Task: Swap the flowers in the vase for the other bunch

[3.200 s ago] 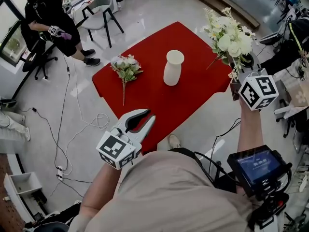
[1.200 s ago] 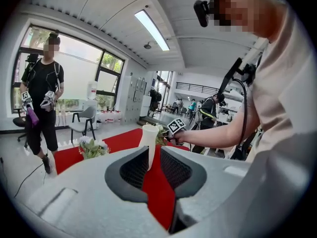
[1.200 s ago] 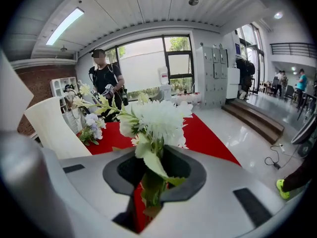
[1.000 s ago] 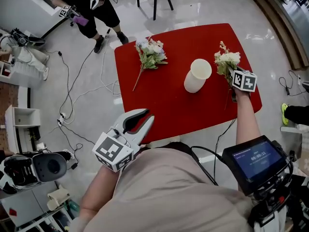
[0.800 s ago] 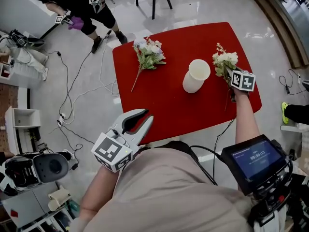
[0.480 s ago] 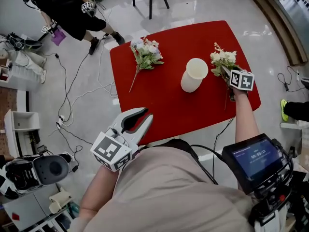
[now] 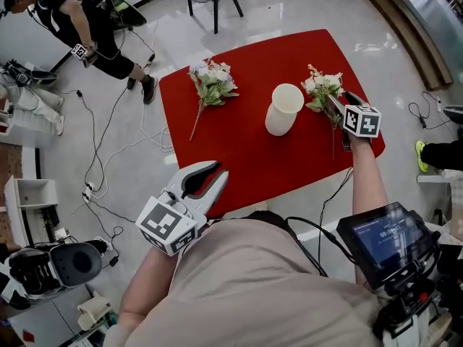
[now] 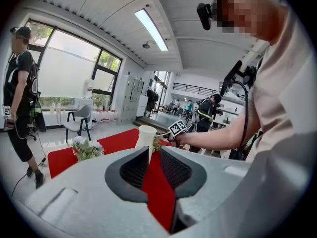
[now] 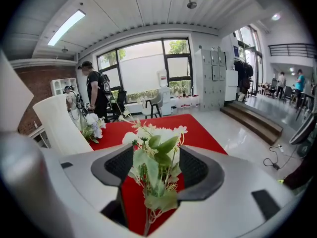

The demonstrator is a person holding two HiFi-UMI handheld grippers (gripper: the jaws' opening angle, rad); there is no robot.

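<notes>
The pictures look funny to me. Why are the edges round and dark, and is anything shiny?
Left and right gripper views: a wide lens bends the room and darkens the corners. Left gripper view: the long ceiling strip light glares. Head view: the glossy pale floor mirrors light, while the red table top is evenly lit.

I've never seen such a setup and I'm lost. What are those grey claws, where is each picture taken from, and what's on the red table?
No robot: a person holds a two-jaw gripper in each hand. One camera looks down from the head; one rides on each gripper. On the red table stands an empty white vase, a flower bunch lying left of it. The left gripper is open and empty. The right gripper has just been opening its jaws around the white bunch, not squeezing it.
</notes>
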